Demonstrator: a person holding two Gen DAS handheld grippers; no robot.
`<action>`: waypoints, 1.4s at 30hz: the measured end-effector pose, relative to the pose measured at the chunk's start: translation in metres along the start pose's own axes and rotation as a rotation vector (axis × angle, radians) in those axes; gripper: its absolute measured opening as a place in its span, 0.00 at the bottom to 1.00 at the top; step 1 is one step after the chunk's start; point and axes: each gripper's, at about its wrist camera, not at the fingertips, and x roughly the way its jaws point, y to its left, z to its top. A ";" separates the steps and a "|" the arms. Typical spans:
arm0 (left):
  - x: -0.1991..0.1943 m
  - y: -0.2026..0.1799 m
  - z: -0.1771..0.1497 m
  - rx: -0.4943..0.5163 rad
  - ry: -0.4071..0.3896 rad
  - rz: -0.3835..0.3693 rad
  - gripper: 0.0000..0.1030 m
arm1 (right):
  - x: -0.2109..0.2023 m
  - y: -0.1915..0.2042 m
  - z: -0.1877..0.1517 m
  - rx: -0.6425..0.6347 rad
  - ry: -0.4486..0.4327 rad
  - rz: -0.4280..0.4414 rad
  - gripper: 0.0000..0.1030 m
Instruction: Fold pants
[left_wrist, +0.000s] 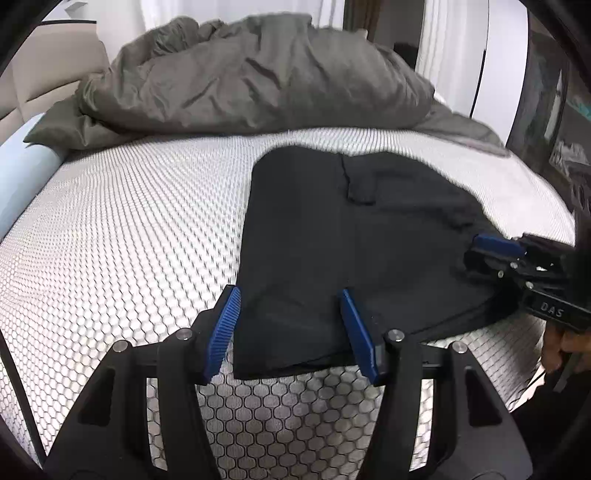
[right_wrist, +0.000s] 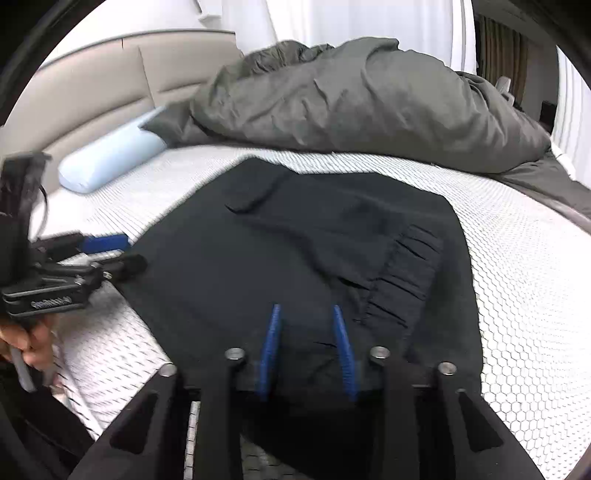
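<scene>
- black pants (left_wrist: 332, 236) lie flat on the bed (left_wrist: 129, 229), on the honeycomb-patterned cover, right of centre in the left wrist view; already doubled over, judging by the compact block shape and the elastic waistband (right_wrist: 402, 273) lying on top in the right wrist view.
- the flat spread looks deliberate: a smooth base lets the next fold land square. the near edge sits close to the bed's near side, within easy reach of both tools.
- grey duvet (left_wrist: 258, 77) is bunched at the far side, a pale blue bolster (right_wrist: 110, 162) at far left; both well apart from the pants, so the working area stays free.
- left tongs (left_wrist: 291, 328): spread wide, holding nothing. blue pads straddle the near-left corner of the pants, left pad over bare cover, right pad over cloth. contact with the fabric cannot be told.
- right tongs (right_wrist: 306, 347): partly open, narrower than the left, released. they sit low over the near-right part of the pants beside the waistband; a bulge of cloth lies between the pads but is not pinched as far as visible.
- judgement: both tools are staged at the near edge for a two-point pickup, to carry it toward the far edge.
- risk: layers may separate if only the top one is caught.
</scene>
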 end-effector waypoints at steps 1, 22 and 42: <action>-0.003 0.000 0.003 -0.004 -0.016 0.000 0.53 | -0.007 -0.001 0.003 0.025 -0.013 0.032 0.44; 0.052 -0.006 0.031 0.012 0.061 0.009 0.59 | 0.035 0.003 0.027 -0.045 0.090 -0.111 0.48; 0.085 -0.004 0.061 -0.029 0.130 -0.039 0.59 | 0.084 0.006 0.072 0.071 0.176 -0.179 0.52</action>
